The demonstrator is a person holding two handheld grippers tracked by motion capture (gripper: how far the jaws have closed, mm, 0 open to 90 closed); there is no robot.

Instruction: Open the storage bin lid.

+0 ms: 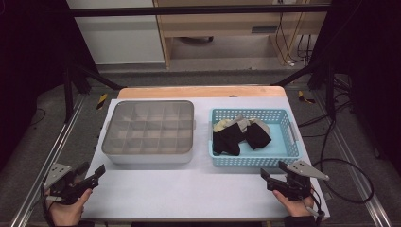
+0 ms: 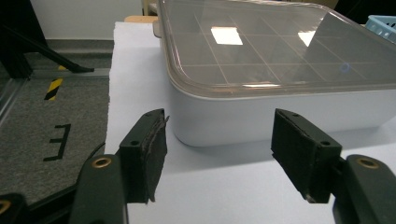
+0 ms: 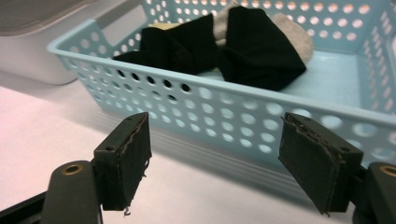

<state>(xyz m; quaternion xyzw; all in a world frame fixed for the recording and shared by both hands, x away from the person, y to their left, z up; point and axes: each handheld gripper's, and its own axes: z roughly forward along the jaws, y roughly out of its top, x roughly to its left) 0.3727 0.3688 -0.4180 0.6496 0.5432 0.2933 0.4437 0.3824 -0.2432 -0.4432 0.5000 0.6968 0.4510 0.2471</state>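
A white divided storage box point(image 1: 148, 132) with a clear lid shut over its compartments sits at the table's left middle; the left gripper view meets its near corner point(image 2: 224, 121). To its right a light blue perforated basket point(image 1: 283, 158) holds black socks point(image 1: 241, 136) and pale ones. In the right gripper view the black socks point(image 3: 252, 46) lie behind the basket's near wall point(image 3: 224, 116). My left gripper point(image 1: 93, 173) is open near the table's front left corner, short of the box. My right gripper point(image 1: 273, 172) is open just in front of the basket. Nothing sits between either pair of jaws.
A wooden strip point(image 1: 201, 91) runs along the table's far edge. Black frame bars and cables stand on the floor around it. A cable point(image 1: 345, 182) loops off the right gripper past the table's right edge. White tabletop point(image 1: 189, 189) lies bare between the two hands.
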